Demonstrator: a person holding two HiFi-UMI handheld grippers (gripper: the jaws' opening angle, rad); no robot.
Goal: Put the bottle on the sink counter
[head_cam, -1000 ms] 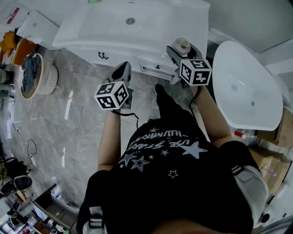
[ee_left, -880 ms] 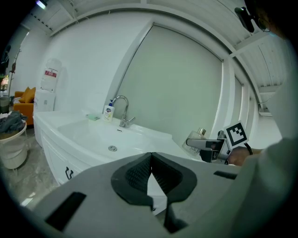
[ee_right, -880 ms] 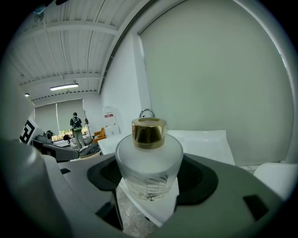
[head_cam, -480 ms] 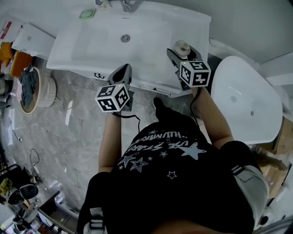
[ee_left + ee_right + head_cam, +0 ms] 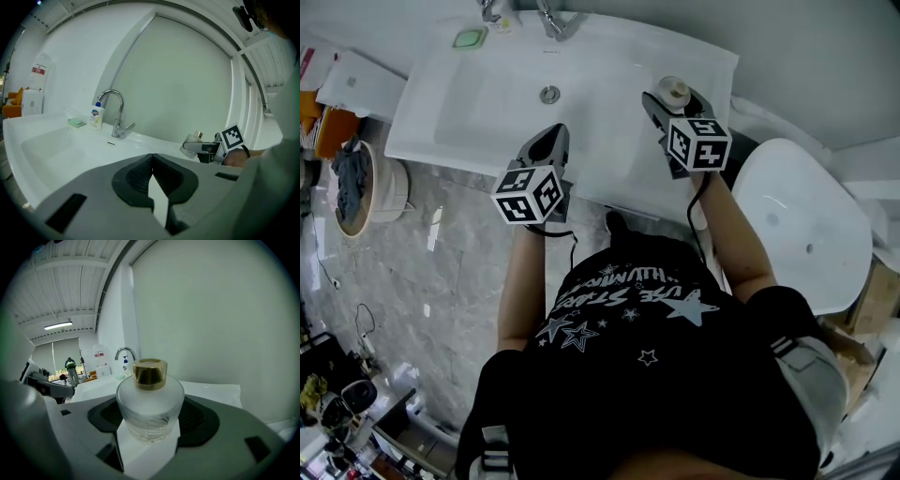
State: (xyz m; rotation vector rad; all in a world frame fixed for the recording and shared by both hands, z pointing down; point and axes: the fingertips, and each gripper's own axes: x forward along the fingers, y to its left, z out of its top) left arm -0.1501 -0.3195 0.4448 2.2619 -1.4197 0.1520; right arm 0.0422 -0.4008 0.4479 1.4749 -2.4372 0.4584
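A frosted glass bottle [image 5: 150,406] with a gold cap sits clamped between the jaws of my right gripper [image 5: 149,427]. In the head view the bottle [image 5: 674,92] hangs over the right part of the white sink counter [image 5: 703,56], with the right gripper [image 5: 667,105] shut on it. The left gripper view shows the bottle [image 5: 192,144] at the right, above the counter's rim. My left gripper [image 5: 546,148] hovers over the front of the basin, its jaws pressed together with nothing between them [image 5: 152,169].
A chrome tap [image 5: 116,112], a soap bottle [image 5: 96,117] and a green soap dish [image 5: 76,123] stand at the back of the sink. A white toilet [image 5: 802,225] is to the right. A basket of cloths [image 5: 352,183] sits on the floor at left.
The person has stepped nearer the sink. Both grippers now hang over the counter instead of the floor in front of the cabinet. The bottle stays held in the right gripper.
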